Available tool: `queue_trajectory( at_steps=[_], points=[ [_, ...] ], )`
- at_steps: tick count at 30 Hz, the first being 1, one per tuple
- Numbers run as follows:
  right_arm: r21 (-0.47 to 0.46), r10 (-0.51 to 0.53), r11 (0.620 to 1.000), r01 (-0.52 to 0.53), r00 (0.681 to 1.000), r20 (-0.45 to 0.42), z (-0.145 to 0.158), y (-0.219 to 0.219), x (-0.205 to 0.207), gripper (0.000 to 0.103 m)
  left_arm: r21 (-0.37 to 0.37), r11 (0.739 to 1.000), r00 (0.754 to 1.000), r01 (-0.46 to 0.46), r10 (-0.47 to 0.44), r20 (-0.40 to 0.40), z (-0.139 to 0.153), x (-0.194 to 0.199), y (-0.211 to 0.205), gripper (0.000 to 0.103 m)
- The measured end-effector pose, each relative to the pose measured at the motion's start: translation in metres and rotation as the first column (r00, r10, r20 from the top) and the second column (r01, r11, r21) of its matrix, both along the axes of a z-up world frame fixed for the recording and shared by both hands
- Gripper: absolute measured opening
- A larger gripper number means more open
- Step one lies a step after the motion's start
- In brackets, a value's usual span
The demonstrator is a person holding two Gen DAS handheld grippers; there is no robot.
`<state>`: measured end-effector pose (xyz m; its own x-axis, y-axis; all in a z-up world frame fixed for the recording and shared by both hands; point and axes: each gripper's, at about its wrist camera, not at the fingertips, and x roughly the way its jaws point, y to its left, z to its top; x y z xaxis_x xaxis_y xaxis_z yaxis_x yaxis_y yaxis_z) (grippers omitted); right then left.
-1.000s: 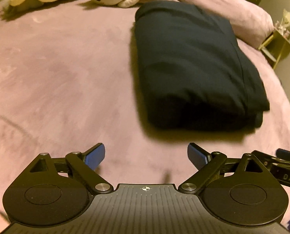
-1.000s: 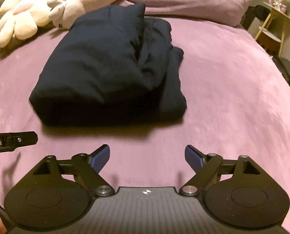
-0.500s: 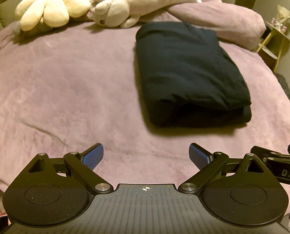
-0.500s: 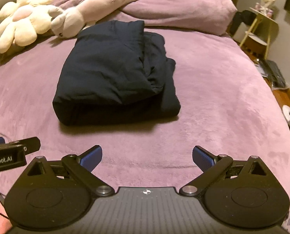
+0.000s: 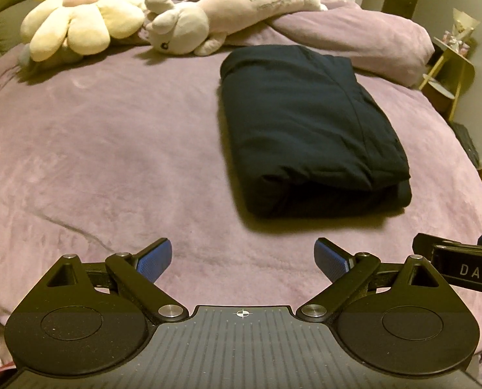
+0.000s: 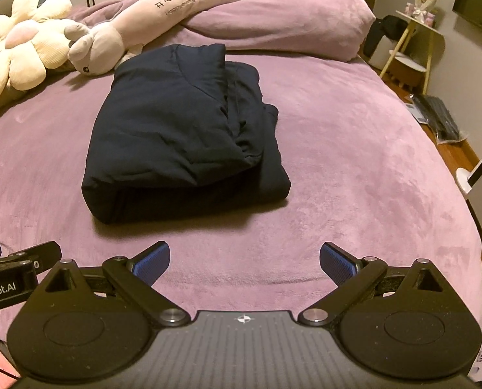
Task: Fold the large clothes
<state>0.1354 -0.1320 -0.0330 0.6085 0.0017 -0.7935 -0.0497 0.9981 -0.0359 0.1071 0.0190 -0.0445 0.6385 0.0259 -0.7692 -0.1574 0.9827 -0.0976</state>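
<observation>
1. Dark navy garment [image 6: 182, 136] lies as a thick folded bundle on the purple bedspread [image 6: 354, 162], its far end near the long plush animal [image 6: 137, 29] and the flower cushion [image 6: 17, 52]. The two grippers are apart from it, at the bed's near edge.
2. Left gripper [image 5: 242, 259]: blue pads spread wide, only bedspread between them — holding nothing.
3. Right gripper [image 6: 244, 261]: jaws at their widest, nothing between the pads. Its side pokes into the left-wrist view at the right edge, so the two sit side by side.
4. Bundle reads as several layers stacked. Near edge is a rounded fold, fairly square. In the right-wrist view, the right side is less tidy — an under-layer sticks out past the top layer, with rumpled cloth along that seam.
5. Judged step: folding looks essentially finished; both grippers stand clear of the cloth.
6. Next move, if any: either leave the bundle, or tidy the right side. That would call for a low reach to the protruding layer, a pinch on its edge only, and a tuck inward without dragging the top layer off square.
7. Risk: bulky, springy cloth may slump open if pulled from one side.
</observation>
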Motion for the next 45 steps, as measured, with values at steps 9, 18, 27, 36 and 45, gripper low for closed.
queue_trajectory(
  at_steps=[9,18,27,36,45],
  points=[
    [-0.001,-0.012,1.000,0.012,1.000,0.008,-0.0005,-0.0011,-0.0004,0.099,-0.003,1.000,1.000,0.004,-0.004,0.011,-0.0005,-0.0012,-0.0016,0.098],
    [-0.004,-0.010,1.000,0.010,1.000,0.011,-0.0006,-0.0007,-0.0018,0.099,0.000,1.000,1.000,0.010,-0.010,0.014,0.0003,-0.0023,-0.0028,0.098],
    [0.000,-0.010,1.000,0.010,1.000,0.013,-0.0004,-0.0012,-0.0032,0.099,0.003,1.000,1.000,0.014,-0.015,0.013,0.0007,-0.0025,-0.0040,0.098],
    [-0.006,-0.009,1.000,0.009,1.000,0.021,0.0009,0.0003,-0.0051,0.099,0.001,1.000,1.000,0.017,-0.017,0.015,0.0005,-0.0036,-0.0067,0.098],
    [-0.004,-0.009,1.000,0.009,1.000,0.020,0.0011,0.0008,-0.0047,0.099,-0.001,1.000,1.000,0.020,-0.020,0.016,-0.0001,-0.0040,-0.0073,0.098]
  ],
)
